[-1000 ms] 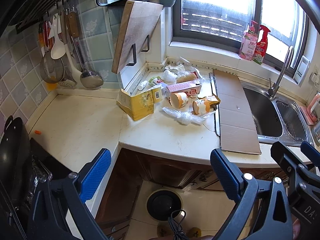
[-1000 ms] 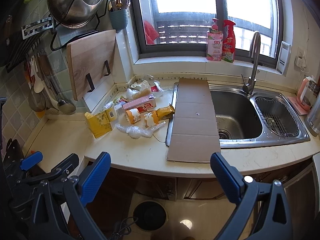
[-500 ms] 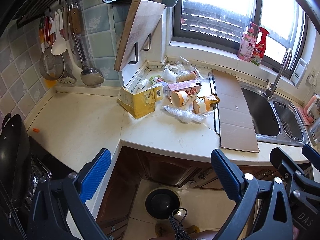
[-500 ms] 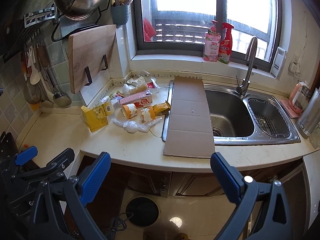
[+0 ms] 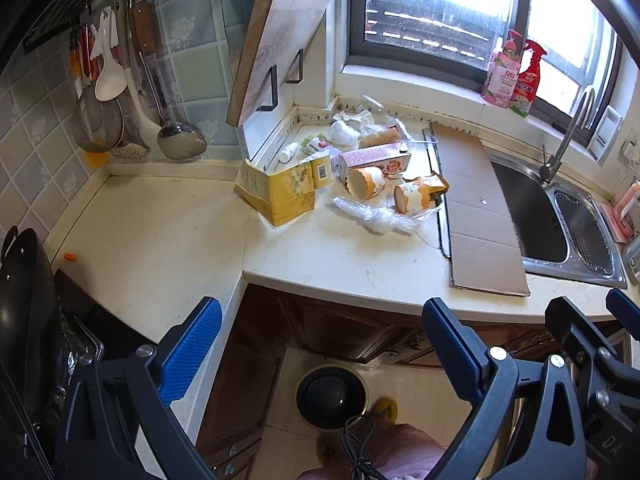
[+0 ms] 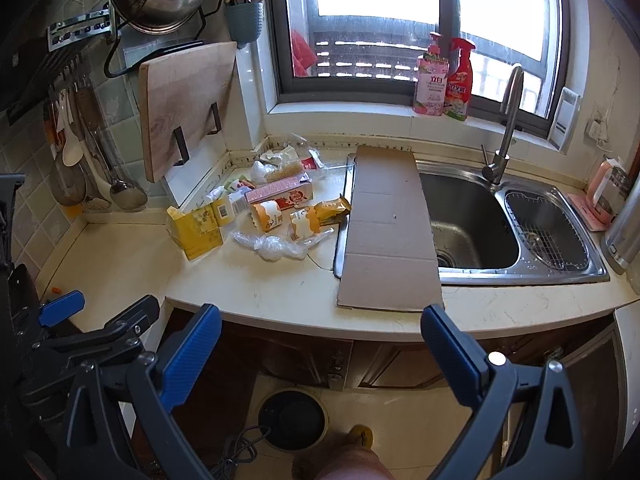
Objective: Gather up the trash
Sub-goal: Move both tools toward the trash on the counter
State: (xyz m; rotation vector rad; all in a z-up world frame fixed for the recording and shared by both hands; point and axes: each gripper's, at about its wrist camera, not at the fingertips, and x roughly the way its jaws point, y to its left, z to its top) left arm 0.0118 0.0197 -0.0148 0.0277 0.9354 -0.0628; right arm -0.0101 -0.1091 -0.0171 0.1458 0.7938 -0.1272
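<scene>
- The trash (image 5: 352, 172) lies in a loose pile on the countertop (image 5: 160, 240), centre of the left wrist view, just left of a flat sheet of cardboard (image 5: 476, 208).
- In the pile: a yellow box (image 5: 280, 196), a pink carton (image 5: 376, 158), two paper cups (image 5: 366, 182) on their sides, and a clear plastic bag (image 5: 376, 216) nearest the counter edge.
- The cardboard covers the left part of the sink (image 6: 472, 216).
- A round bin (image 5: 331, 396) stands on the floor, bottom centre.
- The left gripper (image 5: 320, 336) hangs wide apart, empty, short of the counter.
- The right gripper (image 6: 320, 340) is equally wide and empty.
</scene>
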